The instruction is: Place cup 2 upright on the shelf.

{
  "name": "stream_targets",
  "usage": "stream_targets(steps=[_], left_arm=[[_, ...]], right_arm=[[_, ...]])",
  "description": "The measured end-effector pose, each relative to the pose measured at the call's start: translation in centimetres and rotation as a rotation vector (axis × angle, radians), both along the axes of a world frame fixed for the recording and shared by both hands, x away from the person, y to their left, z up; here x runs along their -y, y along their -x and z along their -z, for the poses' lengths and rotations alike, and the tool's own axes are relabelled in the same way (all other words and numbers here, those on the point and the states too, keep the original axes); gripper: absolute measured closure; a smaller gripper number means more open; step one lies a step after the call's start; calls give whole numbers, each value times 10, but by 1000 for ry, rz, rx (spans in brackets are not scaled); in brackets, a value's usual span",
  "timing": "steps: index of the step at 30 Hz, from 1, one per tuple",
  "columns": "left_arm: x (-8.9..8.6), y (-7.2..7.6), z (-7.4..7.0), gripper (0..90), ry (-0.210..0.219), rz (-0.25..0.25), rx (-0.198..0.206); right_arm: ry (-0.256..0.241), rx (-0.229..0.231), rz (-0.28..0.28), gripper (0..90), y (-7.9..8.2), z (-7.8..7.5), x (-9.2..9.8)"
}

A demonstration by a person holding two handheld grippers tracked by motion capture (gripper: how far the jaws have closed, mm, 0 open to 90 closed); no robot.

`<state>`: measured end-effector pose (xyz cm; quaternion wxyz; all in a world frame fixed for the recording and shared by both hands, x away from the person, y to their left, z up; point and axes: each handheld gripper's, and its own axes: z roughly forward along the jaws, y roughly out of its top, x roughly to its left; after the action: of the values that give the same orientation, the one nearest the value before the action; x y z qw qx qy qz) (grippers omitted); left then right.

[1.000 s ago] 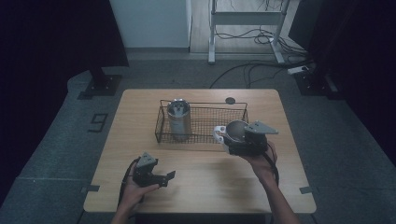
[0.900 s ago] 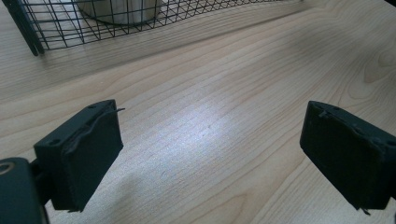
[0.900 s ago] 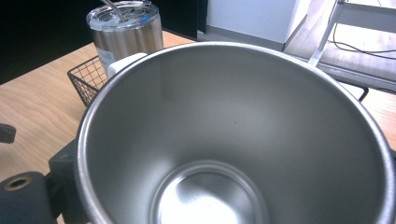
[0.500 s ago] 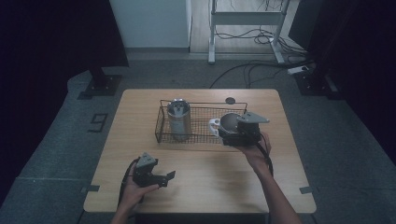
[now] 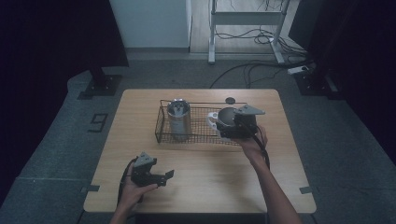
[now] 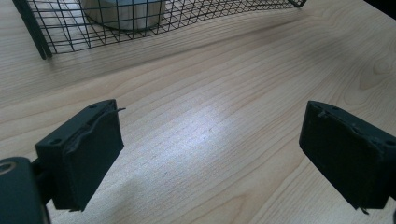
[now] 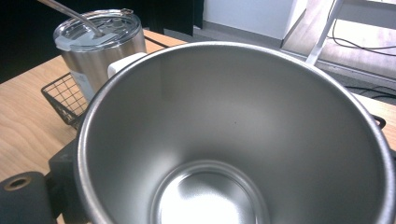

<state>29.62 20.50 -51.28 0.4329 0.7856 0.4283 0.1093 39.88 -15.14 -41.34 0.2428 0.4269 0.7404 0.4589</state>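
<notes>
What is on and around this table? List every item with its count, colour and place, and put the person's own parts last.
table: 1, light wood, centre of room
wire basket: 1, black, on the table's far half
lidded tumbler: 1, steel, upright in the basket's left end
open steel cup: 1, silver, in the right hand-held gripper over the basket's right end
small disc: 1, dark, behind the basket
left hand-held gripper: 1, black, open, near table edge
right hand-held gripper: 1, black, at the basket

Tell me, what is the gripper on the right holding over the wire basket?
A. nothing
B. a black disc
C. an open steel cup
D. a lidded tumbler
C: the right gripper grips an open steel cup, its bare inside showing, over the wire basket.
</notes>
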Motion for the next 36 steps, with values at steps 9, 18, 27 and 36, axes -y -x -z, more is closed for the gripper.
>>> stream_targets(steps=[9,18,27,36], left_arm=[[1,1,0,61,-2,5,0],[2,1,1,63,-4,8,-4],[3,1,1,62,-6,16,-6],[4,2,0,63,-2,19,-3]], right_arm=[[-3,-7,21,70,-15,2,3],[3,-16,37,70,-28,1,4],[16,-18,46,70,-41,2,3],[13,-30,53,70,-55,6,2]])
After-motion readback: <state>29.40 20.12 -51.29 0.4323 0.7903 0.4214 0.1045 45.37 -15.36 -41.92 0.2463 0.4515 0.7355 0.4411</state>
